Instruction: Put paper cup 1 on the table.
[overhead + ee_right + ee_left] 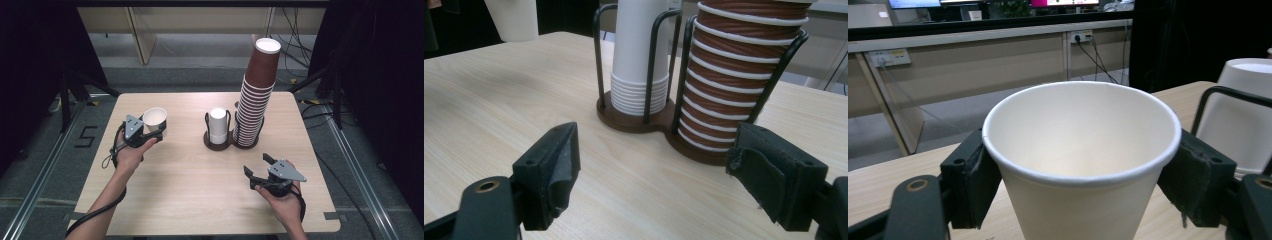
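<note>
A white paper cup (155,118) (1081,155) stands upright between the jaws of my left gripper (152,131) (1081,192), which is shut on its sides just below the rim, over the left part of the table. A short stack of white cups (218,126) (639,60) and a tall stack of brown cups (256,95) (739,75) sit mouth down in a dark wire holder (221,145) (634,121) at the table's middle. Nearer the front right, my right gripper (256,165) (654,185) is open with nothing between its jaws, pointing at the holder.
The wooden table (190,200) has bare surface in front of the holder and between the two hands. Beyond the far edge lie a grey floor, cables and a low wall. Dark curtains hang at both sides.
</note>
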`<state>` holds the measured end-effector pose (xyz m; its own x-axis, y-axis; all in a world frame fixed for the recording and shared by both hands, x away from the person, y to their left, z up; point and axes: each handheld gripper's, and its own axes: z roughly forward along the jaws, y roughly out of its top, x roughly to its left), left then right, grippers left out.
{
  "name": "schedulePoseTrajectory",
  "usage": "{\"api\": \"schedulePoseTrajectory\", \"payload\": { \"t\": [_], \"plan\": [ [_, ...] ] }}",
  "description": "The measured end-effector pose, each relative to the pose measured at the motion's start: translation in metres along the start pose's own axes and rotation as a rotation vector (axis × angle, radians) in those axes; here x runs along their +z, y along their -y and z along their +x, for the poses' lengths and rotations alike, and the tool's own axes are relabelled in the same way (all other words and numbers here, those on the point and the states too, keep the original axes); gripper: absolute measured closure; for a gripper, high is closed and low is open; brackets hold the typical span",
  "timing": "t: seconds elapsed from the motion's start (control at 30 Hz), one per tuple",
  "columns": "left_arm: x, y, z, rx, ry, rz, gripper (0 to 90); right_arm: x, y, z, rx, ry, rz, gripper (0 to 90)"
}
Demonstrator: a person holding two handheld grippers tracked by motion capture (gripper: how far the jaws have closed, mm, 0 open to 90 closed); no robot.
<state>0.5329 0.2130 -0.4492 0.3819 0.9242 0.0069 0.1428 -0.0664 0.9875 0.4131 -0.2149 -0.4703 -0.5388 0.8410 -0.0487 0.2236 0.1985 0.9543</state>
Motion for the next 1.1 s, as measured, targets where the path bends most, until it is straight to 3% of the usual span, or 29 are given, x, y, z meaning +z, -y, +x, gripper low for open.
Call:
{"api": "schedulePoseTrajectory", "payload": {
  "t": [0.07,0.1,0.2,0.57,0.93,1.0,1.1],
  "plan": [
    [0.002,0.002,0.002,-0.011,-0.019,-0.001,23.1,0.000,0.000,0.002,0.032,-0.016,0.013,20.5],
    [0.003,0.003,0.003,-0.012,-0.026,0.000,23.1,0.000,0.000,0.001,0.007,-0.009,0.007,20.5],
    [0.006,0.007,0.006,-0.018,-0.046,0.011,23.2,-0.001,0.000,0.000,0.005,-0.007,0.010,20.5],
    [0.019,0.026,0.024,-0.006,-0.112,0.082,23.1,0.001,0.001,0.000,0.033,-0.025,0.016,20.5],
    [0.022,0.040,0.035,-0.017,-0.139,0.130,22.7,0.001,0.000,-0.001,0.029,-0.006,0.007,20.5],
    [0.022,0.041,0.035,-0.014,-0.140,0.126,22.6,0.000,0.000,0.002,0.060,0.000,0.016,20.4],
    [0.023,0.042,0.035,-0.015,-0.143,0.134,22.5,0.001,0.000,-0.002,0.010,-0.006,0.004,20.4]
  ]
}}
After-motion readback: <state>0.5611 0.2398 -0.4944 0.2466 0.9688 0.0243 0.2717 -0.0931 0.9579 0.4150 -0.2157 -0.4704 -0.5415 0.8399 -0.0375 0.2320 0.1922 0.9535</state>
